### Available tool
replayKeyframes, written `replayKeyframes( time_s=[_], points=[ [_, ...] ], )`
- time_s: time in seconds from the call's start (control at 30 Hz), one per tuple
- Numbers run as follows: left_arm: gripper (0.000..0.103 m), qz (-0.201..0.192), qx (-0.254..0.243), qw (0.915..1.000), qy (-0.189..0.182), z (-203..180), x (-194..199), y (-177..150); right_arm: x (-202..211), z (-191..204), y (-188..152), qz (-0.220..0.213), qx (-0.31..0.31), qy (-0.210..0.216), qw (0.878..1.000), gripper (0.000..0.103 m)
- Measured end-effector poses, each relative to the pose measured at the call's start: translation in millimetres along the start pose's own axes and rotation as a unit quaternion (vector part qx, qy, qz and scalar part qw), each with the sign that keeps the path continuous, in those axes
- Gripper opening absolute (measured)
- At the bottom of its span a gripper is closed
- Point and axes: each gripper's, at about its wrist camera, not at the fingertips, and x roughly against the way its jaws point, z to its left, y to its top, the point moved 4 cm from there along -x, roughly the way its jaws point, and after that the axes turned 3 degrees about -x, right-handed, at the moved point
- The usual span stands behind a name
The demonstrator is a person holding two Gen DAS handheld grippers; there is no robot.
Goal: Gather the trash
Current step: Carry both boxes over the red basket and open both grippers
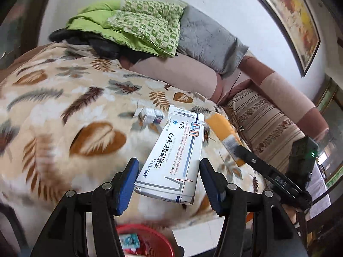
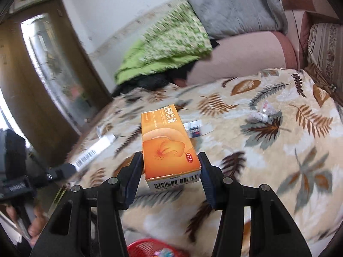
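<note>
While both grippers grip boxes, a red basket (image 1: pixel 148 235) seemingly sits below.

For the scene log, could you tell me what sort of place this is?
Probably a home living room or bedroom: a leaf-print blanket covers a padded seat or bed, folded green bedding and a grey cushion lie behind, a framed picture hangs above.

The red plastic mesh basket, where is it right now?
The red plastic mesh basket sits at the bottom edge of both wrist views, below the leaf-print blanket's near edge, under the held white medicine box and orange carton.
</note>
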Motion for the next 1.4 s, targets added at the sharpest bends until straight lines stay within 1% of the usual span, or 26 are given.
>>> replayKeyframes(
  time_s=[0.07, 0.13, 0.23, 0.27, 0.3, 0.37, 0.43, 0.5, 0.6, 0.7, 0.93, 1.03, 1.1, 1.27, 1.33, 1.4],
  points=[
    [0.062, -0.010, -0.003, 0.9999, 0.011, 5, 14, -21, 20, 9, -26, -0.008, -0.006, 0.016, 1.000, 0.051],
    [0.062, -0.013, 0.001, 0.9996, 0.026, 15, 28, -45, 40, 14, -58, -0.009, -0.017, 0.038, 0.999, 0.051],
    [0.062, -0.018, -0.001, 0.9987, 0.048, 23, 45, -73, 57, 19, -98, 0.001, -0.025, 0.050, 0.998, 0.051],
    [0.062, -0.020, 0.000, 0.9985, 0.050, 25, 49, -82, 62, 20, -111, 0.003, -0.028, 0.055, 0.998, 0.051],
    [0.062, -0.025, -0.001, 0.9982, 0.054, 25, 53, -93, 68, 20, -126, 0.005, -0.033, 0.050, 0.998, 0.051],
    [0.062, -0.023, -0.005, 0.9974, 0.069, 24, 56, -108, 74, 21, -142, 0.008, -0.039, 0.047, 0.998, 0.051],
    [0.062, -0.020, -0.007, 0.9973, 0.070, 20, 58, -117, 77, 25, -157, 0.013, -0.035, 0.040, 0.999, 0.051],
    [0.062, -0.021, -0.014, 0.9970, 0.073, 17, 61, -127, 76, 30, -164, 0.016, -0.022, 0.032, 0.999, 0.051],
    [0.062, -0.008, -0.010, 0.9977, 0.067, 17, 62, -136, 78, 38, -174, 0.020, 0.002, 0.015, 1.000, 0.051],
    [0.062, -0.008, -0.014, 0.9975, 0.069, 15, 65, -139, 80, 41, -182, 0.023, 0.004, 0.016, 1.000, 0.051],
    [0.062, 0.008, -0.025, 0.9974, 0.067, 8, 62, -147, 79, 43, -184, 0.026, 0.009, 0.019, 0.999, 0.049],
    [0.062, 0.010, -0.028, 0.9971, 0.070, 7, 61, -149, 78, 44, -184, 0.027, 0.011, 0.020, 0.999, 0.045],
    [0.062, 0.012, -0.028, 0.9970, 0.071, 6, 61, -149, 77, 45, -184, 0.031, 0.012, 0.022, 0.999, 0.036],
    [0.062, 0.017, -0.029, 0.9968, 0.073, 6, 57, -149, 69, 48, -182, 0.039, 0.010, 0.030, 0.999, 0.035],
    [0.062, 0.024, -0.027, 0.9965, 0.075, 8, 55, -150, 70, 47, -179, 0.032, 0.011, 0.029, 0.999, 0.035],
    [0.062, 0.034, -0.023, 0.9958, 0.082, 11, 51, -152, 72, 43, -177, 0.028, -0.003, 0.034, 0.999, 0.035]
  ],
)
